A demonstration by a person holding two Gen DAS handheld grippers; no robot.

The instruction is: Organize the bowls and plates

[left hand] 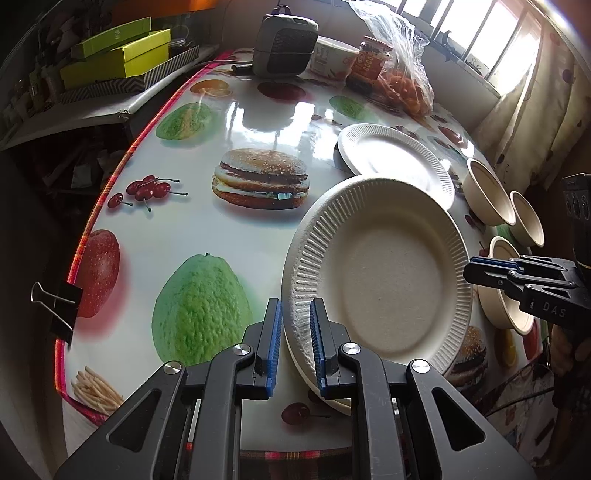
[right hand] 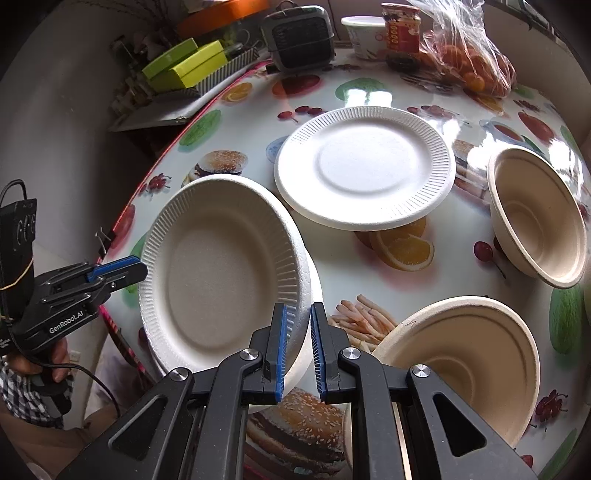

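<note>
A ribbed beige paper plate (left hand: pixel 388 288) (right hand: pixel 218 273) is tilted just above a second plate (right hand: pixel 315 290) near the table's front edge. My left gripper (left hand: pixel 295 306) (right hand: pixel 138 267) is shut on its left rim. My right gripper (right hand: pixel 298 308) (left hand: pixel 471 267) is shut on the opposite rim. A white paper plate (left hand: pixel 391 162) (right hand: pixel 364 166) lies flat farther back. Beige paper bowls stand to the right: one (right hand: pixel 535 218) (left hand: pixel 487 192) farther back, another (right hand: pixel 458 362) close beside my right gripper, and one more (left hand: pixel 528 221) in the left wrist view.
The fruit-print table (left hand: pixel 236 110) ends in a red edge with a binder clip (left hand: pixel 55 306) on the left. At the back stand a grey heater (left hand: pixel 284 40), a cup (right hand: pixel 364 35), a jar (right hand: pixel 400 33) and a bag of oranges (right hand: pixel 469 66). Green boxes (left hand: pixel 122 55) sit beyond the edge.
</note>
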